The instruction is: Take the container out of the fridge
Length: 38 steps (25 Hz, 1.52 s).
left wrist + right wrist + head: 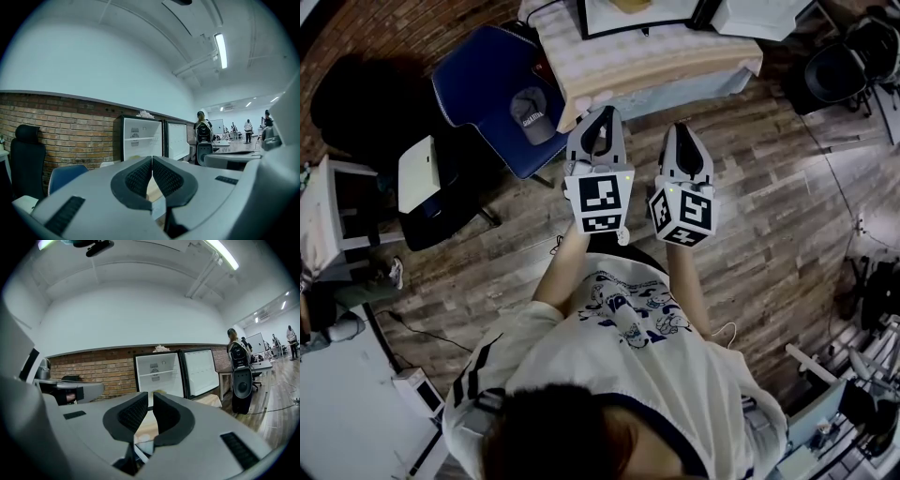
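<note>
A small fridge (159, 371) stands open against the brick wall, its door (201, 371) swung to the right; it also shows in the left gripper view (140, 139). Its inside is white, with one shelf. Low inside lies a yellowish thing (159, 393), mostly hidden by my jaws, so I cannot tell if it is the container. Both grippers are held side by side at chest height, well short of the fridge. The left gripper (152, 161) is shut with its pads touching. On the right gripper (151, 399) only a thin slit shows, with nothing in it.
From the head view the left gripper (602, 117) and right gripper (682, 131) point at a cloth-covered table (694, 56). A blue chair (487, 84) with a cap (532, 112) stands on the left, beside a black chair (366, 103). People (203, 131) stand far right.
</note>
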### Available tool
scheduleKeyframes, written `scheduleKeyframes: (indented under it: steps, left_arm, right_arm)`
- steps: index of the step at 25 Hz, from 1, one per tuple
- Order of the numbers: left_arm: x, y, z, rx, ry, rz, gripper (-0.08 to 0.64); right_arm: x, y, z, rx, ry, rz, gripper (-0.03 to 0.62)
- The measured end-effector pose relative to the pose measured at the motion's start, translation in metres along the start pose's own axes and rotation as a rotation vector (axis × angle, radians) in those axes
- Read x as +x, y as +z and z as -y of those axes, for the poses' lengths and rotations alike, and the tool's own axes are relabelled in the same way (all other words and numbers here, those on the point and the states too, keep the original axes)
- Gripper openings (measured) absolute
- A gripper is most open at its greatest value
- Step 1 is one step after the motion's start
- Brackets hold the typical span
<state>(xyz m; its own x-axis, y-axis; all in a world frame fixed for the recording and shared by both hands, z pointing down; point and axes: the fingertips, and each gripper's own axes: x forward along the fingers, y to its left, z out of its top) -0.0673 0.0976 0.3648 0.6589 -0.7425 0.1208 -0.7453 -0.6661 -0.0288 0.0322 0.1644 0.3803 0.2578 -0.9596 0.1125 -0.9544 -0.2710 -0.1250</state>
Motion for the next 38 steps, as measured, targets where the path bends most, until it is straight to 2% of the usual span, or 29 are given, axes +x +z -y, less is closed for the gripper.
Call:
scheduleKeyframes:
  steps: [9, 18, 38]
  left_arm:
    - [0.048, -0.003, -0.002, -0.004, -0.003, -0.025, 0.019]
    - [0.119, -0.002, -0.008, -0.012, -0.022, -0.034, 0.018]
    - [0.285, 0.024, -0.068, -0.027, -0.028, -0.042, 0.02]
  right_arm:
    - [0.043, -0.002, 0.017, 0.028, 0.004, -0.023, 0.051]
    - [0.109, 0.001, 0.042, 0.035, -0.007, -0.026, 0.051]
    - [0.288, 0.039, 0.056, 0.008, 0.006, -0.019, 0.051]
